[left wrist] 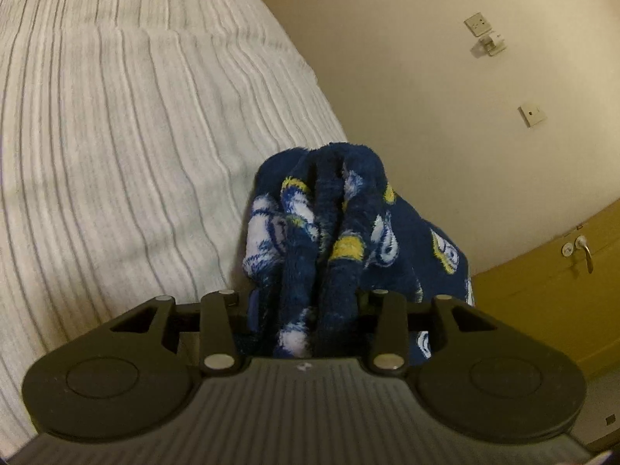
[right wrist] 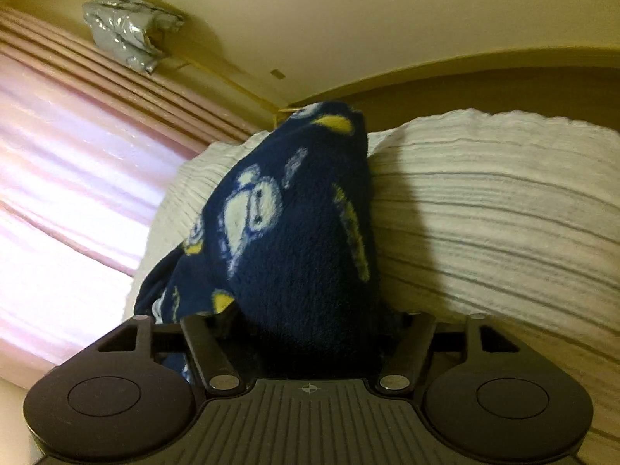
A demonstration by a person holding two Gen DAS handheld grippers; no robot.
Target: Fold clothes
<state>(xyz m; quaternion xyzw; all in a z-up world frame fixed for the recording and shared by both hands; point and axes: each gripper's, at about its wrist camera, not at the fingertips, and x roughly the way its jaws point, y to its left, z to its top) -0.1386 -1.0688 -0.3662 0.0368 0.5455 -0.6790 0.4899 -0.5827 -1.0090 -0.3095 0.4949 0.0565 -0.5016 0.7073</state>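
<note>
A navy fleece garment [left wrist: 329,232] with white and yellow cartoon prints is bunched in thick folds between the jaws of my left gripper [left wrist: 310,302], which is shut on it; the cloth hides the fingertips. It hangs at the edge of the white ribbed bedspread [left wrist: 116,155]. In the right wrist view the same navy fleece garment [right wrist: 294,232] rises as a tall mound from my right gripper [right wrist: 306,321], shut on it with the fingertips buried in cloth. The bedspread [right wrist: 503,213] lies behind and to the right.
The left wrist view has a cream wall with a socket plate [left wrist: 477,24] and a yellow door with a handle [left wrist: 583,252] at the right. In the right wrist view are pink curtains [right wrist: 77,193] at left, a silver wrapped bundle [right wrist: 124,37] and a wooden headboard [right wrist: 465,89].
</note>
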